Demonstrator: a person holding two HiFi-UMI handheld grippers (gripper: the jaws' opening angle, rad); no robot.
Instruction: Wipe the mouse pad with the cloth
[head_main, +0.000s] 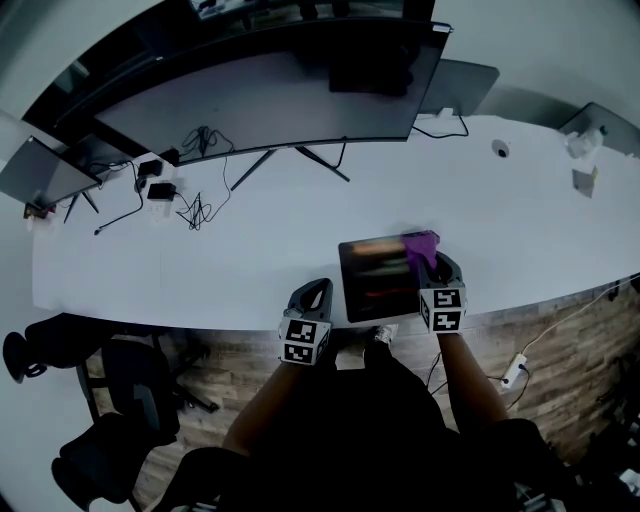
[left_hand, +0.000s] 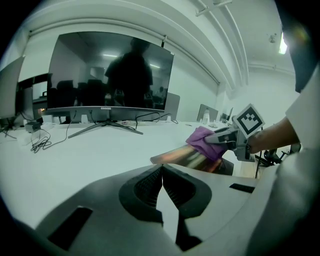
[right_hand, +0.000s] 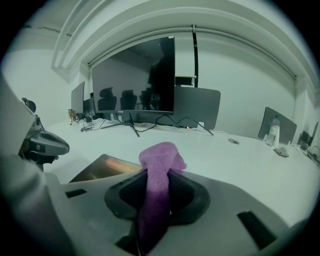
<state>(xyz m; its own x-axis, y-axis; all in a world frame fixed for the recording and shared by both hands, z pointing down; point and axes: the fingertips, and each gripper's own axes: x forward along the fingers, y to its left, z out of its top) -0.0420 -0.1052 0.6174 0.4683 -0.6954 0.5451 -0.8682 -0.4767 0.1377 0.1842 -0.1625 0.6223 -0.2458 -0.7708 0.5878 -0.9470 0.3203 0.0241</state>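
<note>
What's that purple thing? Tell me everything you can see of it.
The soft purple fabric cloth is bunched into a rumpled fold, pinched between the shut jaws of the right tool, its top puffing out above them. It hangs over the far right corner of the dark, glossy rectangular mouse pad.

Left gripper (left_hand: 162, 180) jaws together, nothing between. Ahead, right gripper (left_hand: 216, 140) presses purple cloth (left_hand: 200, 145) onto mouse pad (left_hand: 177, 158) on white worktop (left_hand: 90, 155).

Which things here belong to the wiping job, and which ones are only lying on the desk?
For the job: purple cloth, clamped in the right gripper; mouse pad.
Lying about: monitor, cables, black adapter, bottle.
</note>
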